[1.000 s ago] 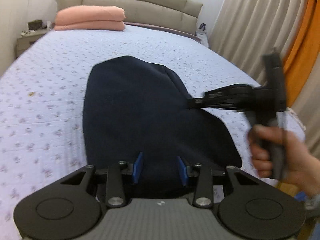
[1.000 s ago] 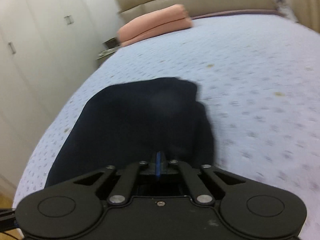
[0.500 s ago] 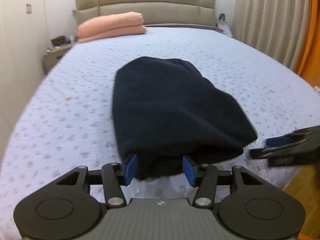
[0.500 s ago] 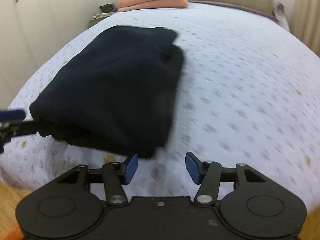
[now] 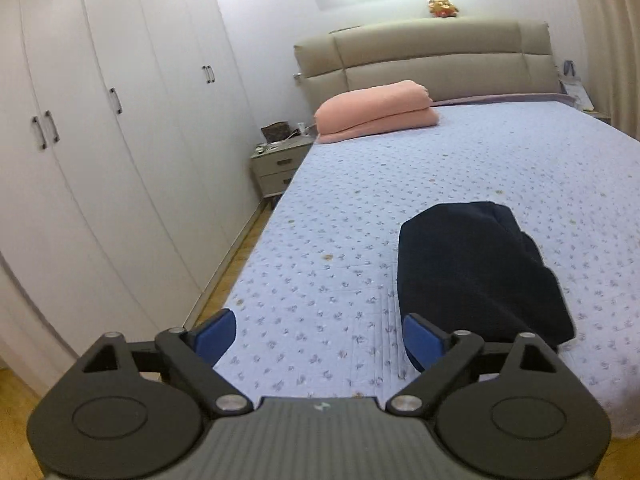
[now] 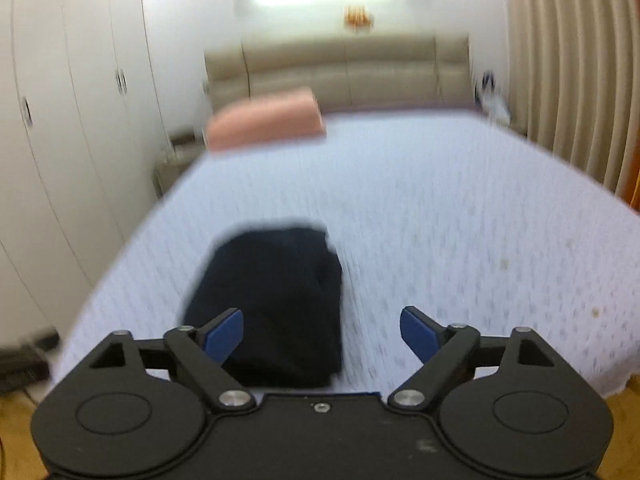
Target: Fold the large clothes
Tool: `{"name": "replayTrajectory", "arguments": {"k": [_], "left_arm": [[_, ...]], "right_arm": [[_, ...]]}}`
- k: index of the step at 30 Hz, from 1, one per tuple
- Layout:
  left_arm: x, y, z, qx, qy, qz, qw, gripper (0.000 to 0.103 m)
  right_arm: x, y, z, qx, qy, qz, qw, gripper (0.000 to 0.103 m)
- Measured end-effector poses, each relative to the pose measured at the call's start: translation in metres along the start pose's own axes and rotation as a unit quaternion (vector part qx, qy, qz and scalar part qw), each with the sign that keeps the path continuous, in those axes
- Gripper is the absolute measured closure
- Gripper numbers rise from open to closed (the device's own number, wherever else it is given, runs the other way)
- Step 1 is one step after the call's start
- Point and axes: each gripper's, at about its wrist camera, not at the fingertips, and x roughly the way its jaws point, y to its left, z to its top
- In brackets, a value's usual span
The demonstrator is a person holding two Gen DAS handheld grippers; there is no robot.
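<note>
At lower right of the left wrist view, the folded dark navy garment (image 5: 476, 272) lies flat on the bed (image 5: 360, 208), close to the foot edge, its far end rounded and a loose fold showing along its right side. The left gripper (image 5: 320, 334) hangs above the foot of the bed with jaws spread wide and nothing between them; one blue pad (image 5: 214, 334) sits over the bed's left edge, the other just in front of the garment's near left corner (contact not discernible).

Right wrist view, motion-blurred: the same garment (image 6: 276, 300) sits lower centre-left of the frame. The right gripper (image 6: 322, 334) is also wide open and empty, its left pad (image 6: 224, 334) overlapping the garment's near edge in the picture, its right pad over bare bedspread.

Background, upper centre: a pink folded blanket (image 5: 376, 112) rests at the head of the bed against the beige padded headboard (image 5: 432, 56). A small toy (image 5: 442, 7) sits on top of the headboard. Left of the bed stands a nightstand (image 5: 276, 160) with two closed drawers (contents unseen) and small clutter on top. White wardrobe (image 5: 100, 120) doors, all shut, fill the left of the frame. Curtains (image 6: 568, 60) hang at right.
</note>
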Motion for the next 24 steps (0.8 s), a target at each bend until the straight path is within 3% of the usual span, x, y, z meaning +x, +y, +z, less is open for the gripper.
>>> {"name": "replayTrajectory", "arguments": {"k": [4, 7, 11, 16, 24], "left_arm": [[-0.045, 0.004, 0.002, -0.036, -0.035, -0.016, 0.9986, 0.010], [-0.062, 0.004, -0.002, -0.084, -0.052, -0.034, 0.9945, 0.008], [-0.050, 0.001, -0.003, -0.106, -0.011, -0.051, 0.9931, 0.008], [-0.022, -0.011, -0.008, -0.094, 0.036, -0.055, 0.9934, 0.010], [0.015, -0.029, -0.009, -0.066, 0.069, -0.056, 0.9939, 0.011]], "right_arm": [[-0.028, 0.014, 0.013, -0.002, 0.005, 0.029, 1.000, 0.000], [-0.029, 0.014, 0.011, -0.009, 0.019, 0.010, 1.000, 0.000], [-0.016, 0.005, -0.001, -0.013, 0.046, -0.017, 0.999, 0.000], [0.012, 0.001, -0.013, -0.015, 0.084, -0.031, 0.996, 0.000], [0.049, 0.008, -0.022, -0.032, 0.120, -0.031, 0.992, 0.000]]}}
